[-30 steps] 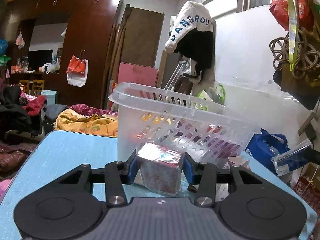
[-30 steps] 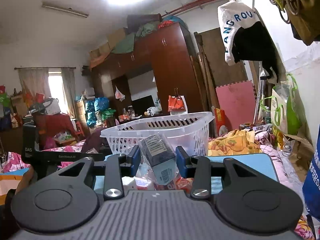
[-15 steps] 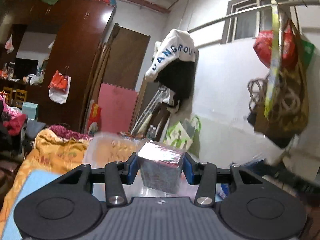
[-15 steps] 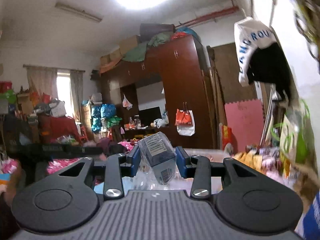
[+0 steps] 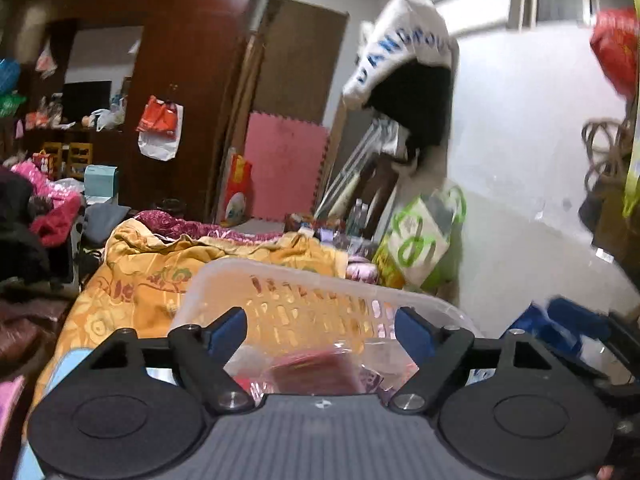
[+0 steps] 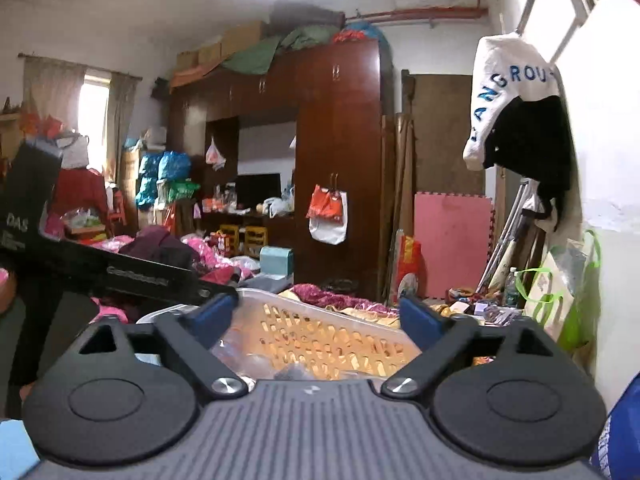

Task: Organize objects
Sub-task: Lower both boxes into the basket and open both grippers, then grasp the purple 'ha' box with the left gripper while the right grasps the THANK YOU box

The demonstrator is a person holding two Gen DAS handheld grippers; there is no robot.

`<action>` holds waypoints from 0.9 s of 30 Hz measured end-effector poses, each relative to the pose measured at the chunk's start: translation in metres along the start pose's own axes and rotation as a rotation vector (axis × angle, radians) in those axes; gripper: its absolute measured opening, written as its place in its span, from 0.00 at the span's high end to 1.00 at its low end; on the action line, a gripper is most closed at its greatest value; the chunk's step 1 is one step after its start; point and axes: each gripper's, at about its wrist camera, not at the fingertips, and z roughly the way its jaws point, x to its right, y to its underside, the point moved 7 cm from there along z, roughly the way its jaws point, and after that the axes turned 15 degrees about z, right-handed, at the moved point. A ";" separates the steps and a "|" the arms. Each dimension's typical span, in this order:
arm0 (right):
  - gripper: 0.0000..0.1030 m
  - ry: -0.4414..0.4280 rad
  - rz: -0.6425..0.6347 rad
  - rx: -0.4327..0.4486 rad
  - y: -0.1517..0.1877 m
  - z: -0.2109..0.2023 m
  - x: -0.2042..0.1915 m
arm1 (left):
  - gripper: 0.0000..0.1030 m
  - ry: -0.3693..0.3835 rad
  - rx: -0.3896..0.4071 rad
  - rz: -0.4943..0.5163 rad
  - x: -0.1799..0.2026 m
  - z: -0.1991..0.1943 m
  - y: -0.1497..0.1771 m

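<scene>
A translucent white slotted basket (image 5: 280,276) sits right under both grippers. My left gripper (image 5: 320,332) hangs over it, jaws opening wide with nothing between the blue pads. Below them a blurred red wrapped block (image 5: 316,372) is inside the basket. In the right wrist view my right gripper (image 6: 318,320) is also over the basket (image 6: 328,340), jaws opening and bare. A dark packet (image 6: 296,370) and clear wrapping (image 6: 240,356) show low in the basket, partly hidden by the gripper body. The black left gripper (image 6: 120,272) reaches in from the left.
A light blue table mat (image 5: 68,364) lies under the basket. Beyond it lie a yellow blanket (image 5: 152,264) and heaped clothes. A white wall (image 5: 520,200) with hanging bags stands close on the right. A blue bag (image 5: 560,320) sits by the basket's right end.
Both grippers rose from in front of the basket to above its rim. Both sets of jaws went from shut to wide, and the foil-wrapped block and the blue-labelled packet left them.
</scene>
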 end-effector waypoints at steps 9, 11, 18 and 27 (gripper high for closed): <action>0.00 -0.021 0.085 -0.024 0.066 -0.101 0.030 | 0.17 0.090 0.055 0.100 0.085 -0.103 0.118; 0.00 0.027 0.117 -0.026 0.078 -0.106 0.043 | 0.17 0.098 0.047 0.166 0.110 -0.109 0.136; 0.00 0.131 0.328 0.029 0.082 -0.118 0.080 | 0.31 0.013 -0.058 0.338 0.155 -0.083 0.178; 0.00 0.080 0.170 -0.066 0.109 -0.087 0.014 | 0.59 -0.072 -0.009 0.285 0.111 -0.099 0.179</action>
